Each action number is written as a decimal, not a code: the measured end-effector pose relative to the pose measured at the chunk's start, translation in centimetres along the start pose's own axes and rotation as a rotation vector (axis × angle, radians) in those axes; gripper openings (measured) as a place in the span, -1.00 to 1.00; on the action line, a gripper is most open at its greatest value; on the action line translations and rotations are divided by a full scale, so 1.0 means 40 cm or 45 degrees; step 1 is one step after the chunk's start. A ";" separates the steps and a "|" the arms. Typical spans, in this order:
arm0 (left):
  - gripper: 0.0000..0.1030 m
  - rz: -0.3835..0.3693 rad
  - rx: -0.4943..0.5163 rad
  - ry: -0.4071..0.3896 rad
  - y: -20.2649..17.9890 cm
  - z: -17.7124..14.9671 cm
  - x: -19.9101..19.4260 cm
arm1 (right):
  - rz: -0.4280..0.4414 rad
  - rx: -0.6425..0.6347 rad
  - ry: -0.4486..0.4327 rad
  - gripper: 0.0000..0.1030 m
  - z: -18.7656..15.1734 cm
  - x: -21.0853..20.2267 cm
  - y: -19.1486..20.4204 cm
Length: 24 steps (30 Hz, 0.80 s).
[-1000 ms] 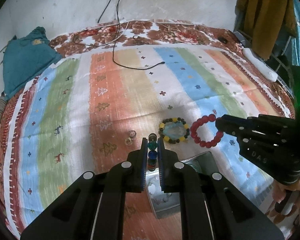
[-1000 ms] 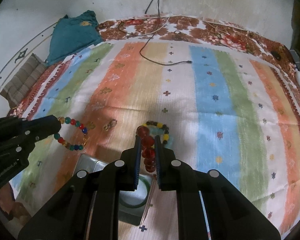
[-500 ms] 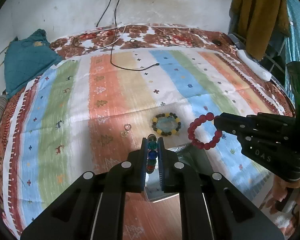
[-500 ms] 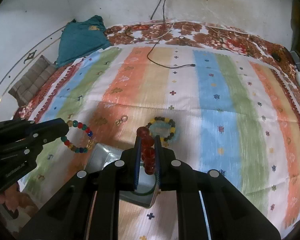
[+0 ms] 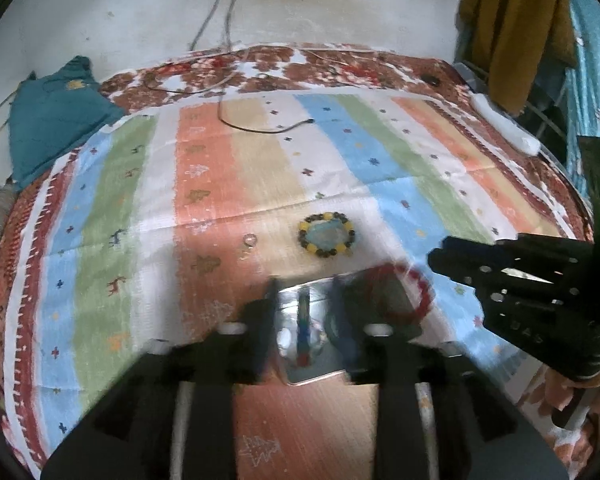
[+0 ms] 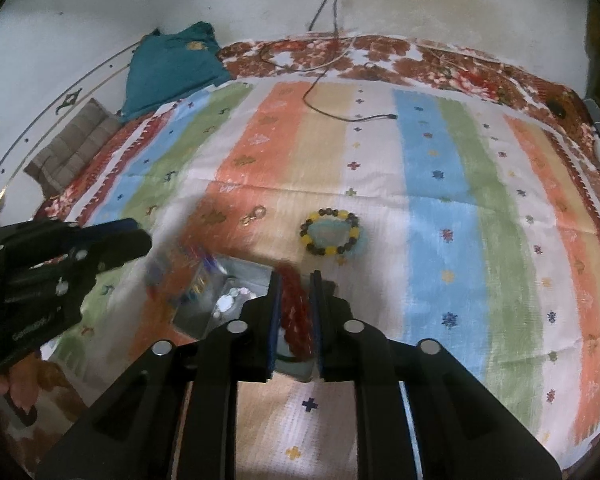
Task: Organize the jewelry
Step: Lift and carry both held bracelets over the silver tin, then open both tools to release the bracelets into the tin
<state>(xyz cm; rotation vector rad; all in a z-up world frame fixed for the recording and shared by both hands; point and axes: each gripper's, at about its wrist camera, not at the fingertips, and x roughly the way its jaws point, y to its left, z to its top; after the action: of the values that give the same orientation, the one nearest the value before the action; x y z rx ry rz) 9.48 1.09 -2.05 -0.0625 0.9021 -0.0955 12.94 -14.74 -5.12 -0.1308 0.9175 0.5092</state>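
A shiny metal box [image 5: 320, 344] [image 6: 220, 300] lies on the striped cloth right under both grippers. My left gripper [image 5: 305, 320] is open, its fingers blurred and wide apart; the multicoloured bead bracelet [image 5: 303, 332] [image 6: 188, 276] hangs blurred between them over the box. My right gripper [image 6: 294, 308] has its fingers slightly parted around the red bead bracelet [image 6: 294, 308], which shows blurred in the left wrist view [image 5: 404, 292] at the box's right edge. A yellow-and-black bead bracelet [image 5: 326, 235] [image 6: 330, 232] lies on the cloth beyond the box.
A small metal ring charm [image 5: 250, 241] [image 6: 254, 216] lies left of the yellow-black bracelet. A black cable [image 5: 260, 126] [image 6: 340, 114] trails at the far side. A teal cloth [image 5: 52, 120] lies at the far left. A white power strip [image 5: 504, 128] lies at the far right.
My left gripper's fingers have sprung apart and the multicoloured bracelet has come free over the box. My right gripper's fingers have loosened around the red bracelet. Both grippers have drawn back toward the box.
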 end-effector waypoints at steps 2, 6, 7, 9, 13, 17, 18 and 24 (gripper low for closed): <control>-0.39 0.012 -0.011 0.001 0.007 0.003 0.001 | -0.017 0.023 0.012 -0.48 0.001 0.006 -0.012; -0.38 0.029 -0.028 0.013 0.023 0.003 0.005 | -0.041 0.048 0.031 -0.48 0.004 0.015 -0.029; -0.38 0.033 -0.029 0.013 0.025 0.004 0.006 | -0.041 0.055 0.032 -0.48 0.006 0.016 -0.033; -0.37 0.030 -0.029 0.015 0.026 0.005 0.007 | -0.044 0.061 0.036 -0.48 0.008 0.020 -0.038; -0.23 0.050 -0.014 0.026 0.029 0.004 0.014 | -0.047 0.069 0.040 -0.39 0.014 0.024 -0.043; -0.15 0.100 -0.021 0.052 0.042 0.005 0.031 | -0.062 0.070 0.051 -0.32 0.021 0.033 -0.048; -0.14 0.104 -0.024 0.060 0.047 0.006 0.036 | -0.068 0.074 0.050 -0.29 0.022 0.034 -0.050; 0.02 0.131 -0.037 0.082 0.063 0.017 0.061 | -0.113 0.088 0.064 -0.16 0.035 0.055 -0.062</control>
<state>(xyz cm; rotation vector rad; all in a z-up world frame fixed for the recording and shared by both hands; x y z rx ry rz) 11.64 3.33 -3.78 -0.0402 0.9694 0.0112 16.23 -15.65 -6.27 -0.1214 0.9731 0.3932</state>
